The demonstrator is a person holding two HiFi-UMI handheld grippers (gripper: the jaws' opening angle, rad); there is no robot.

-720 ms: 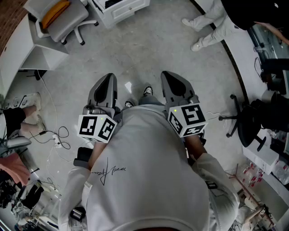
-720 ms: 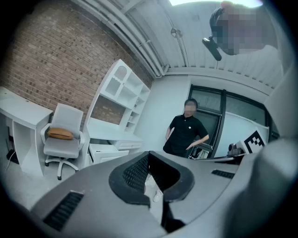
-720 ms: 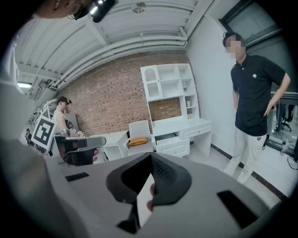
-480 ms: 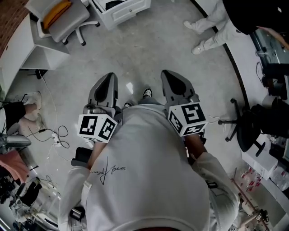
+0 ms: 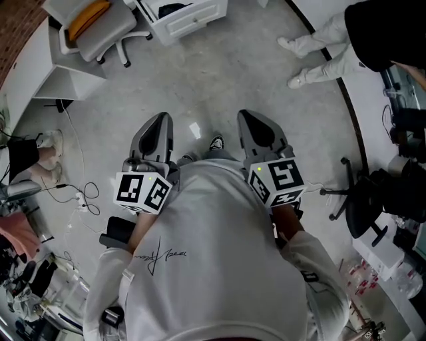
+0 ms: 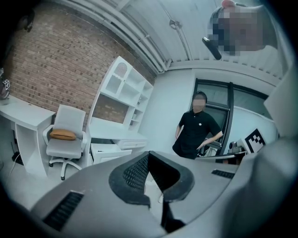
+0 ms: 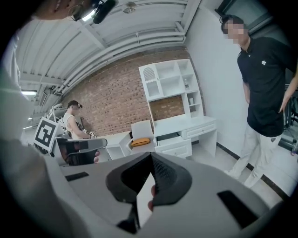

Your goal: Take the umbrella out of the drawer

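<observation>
Drawer (image 5: 193, 16) distant; grippers (image 5: 162, 116) (image 5: 246, 114) closed, empty.

Jaws together: left gripper (image 5: 162, 118), right gripper (image 5: 247, 116)

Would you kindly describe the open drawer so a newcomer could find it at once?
Find the brick wall and the tall white shelf unit against it. Under it stands a white desk; the drawer is beside the chair with the orange cushion, the only one pulled out.

Grey floor (image 5: 219, 73): cables (image 5: 81, 200) left; swivel chair (image 5: 93, 30), drawer unit (image 5: 190, 16) far.
</observation>
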